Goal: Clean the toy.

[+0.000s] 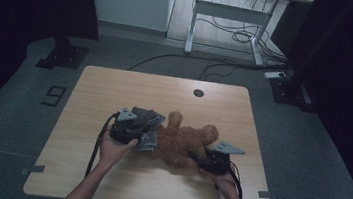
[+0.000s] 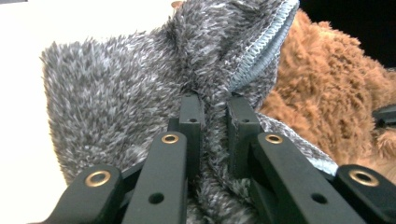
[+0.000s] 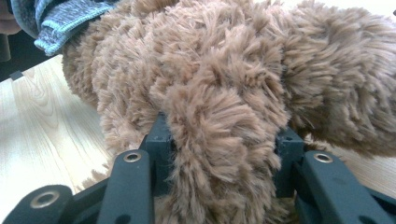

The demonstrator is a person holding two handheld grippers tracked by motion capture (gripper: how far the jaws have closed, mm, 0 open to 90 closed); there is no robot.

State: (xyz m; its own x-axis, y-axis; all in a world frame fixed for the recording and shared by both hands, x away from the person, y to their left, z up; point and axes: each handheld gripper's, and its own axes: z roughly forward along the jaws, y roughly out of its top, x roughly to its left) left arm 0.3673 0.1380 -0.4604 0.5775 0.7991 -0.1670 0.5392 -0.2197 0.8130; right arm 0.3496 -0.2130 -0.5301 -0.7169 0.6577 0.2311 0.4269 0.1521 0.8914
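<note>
Two grippers share the work: the right gripper (image 1: pixel 201 159) clamps a limb of the brown plush bear (image 1: pixel 185 139) lying mid-table (image 1: pixel 115 87), anchoring it, while the left gripper (image 2: pixel 214 109) pinches the grey fleece garment (image 2: pixel 121 93) (apparently to dress the bear).

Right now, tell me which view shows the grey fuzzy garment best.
The left gripper view: the grey fuzzy garment is close up, pile and stitched hem sharp, pinched in the left tongs. The high view shows it small and dim beside the brown teddy bear. The right gripper view catches a corner.
</note>
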